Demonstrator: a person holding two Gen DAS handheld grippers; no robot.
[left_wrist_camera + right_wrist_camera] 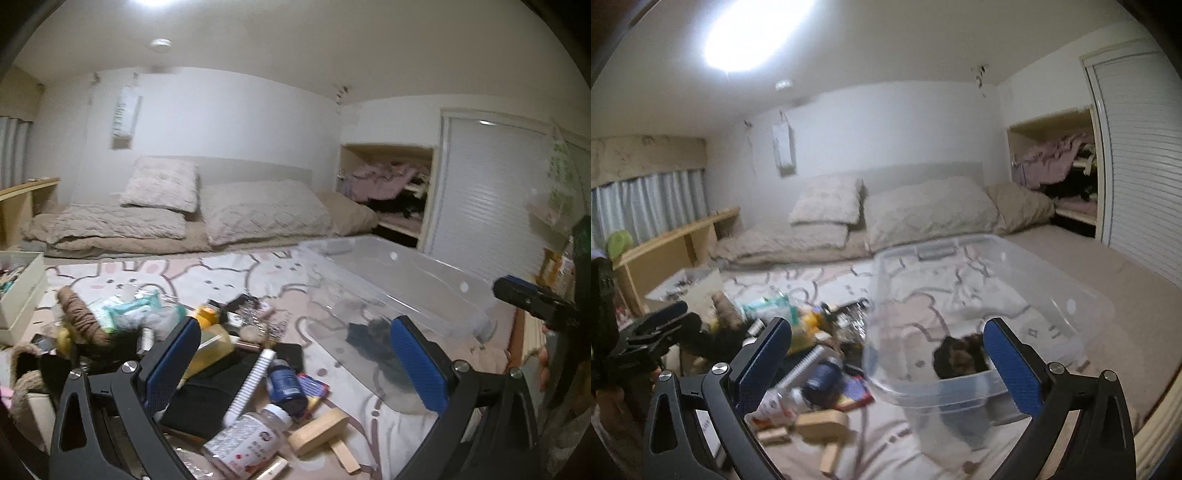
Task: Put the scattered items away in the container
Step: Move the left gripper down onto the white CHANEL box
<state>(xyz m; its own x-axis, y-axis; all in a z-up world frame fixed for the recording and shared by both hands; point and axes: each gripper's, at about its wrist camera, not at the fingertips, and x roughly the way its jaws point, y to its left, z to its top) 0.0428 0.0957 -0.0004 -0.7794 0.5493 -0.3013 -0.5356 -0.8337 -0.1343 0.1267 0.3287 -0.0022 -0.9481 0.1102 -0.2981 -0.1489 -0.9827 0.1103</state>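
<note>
Bedding w/ clear bin (1071,295), dark item (960,356) inside blurred; both grippers' fingers apart.

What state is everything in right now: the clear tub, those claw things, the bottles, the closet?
Clear tub: lid off, upright, one dark item inside.
Left gripper: jaws open, holding nothing.
Right gripper: jaws open, holding nothing.
White bottle: lying on its side, capped.
Blue bottle: lying down in the pile.
Closet door: slid open, shelves showing.

Clear plastic container (406,291) sits on bunny-print blanket, one dark item (373,332) inside. Scattered items (258,373) piled just left: bottles, wooden block, pouches, wipes.
</note>
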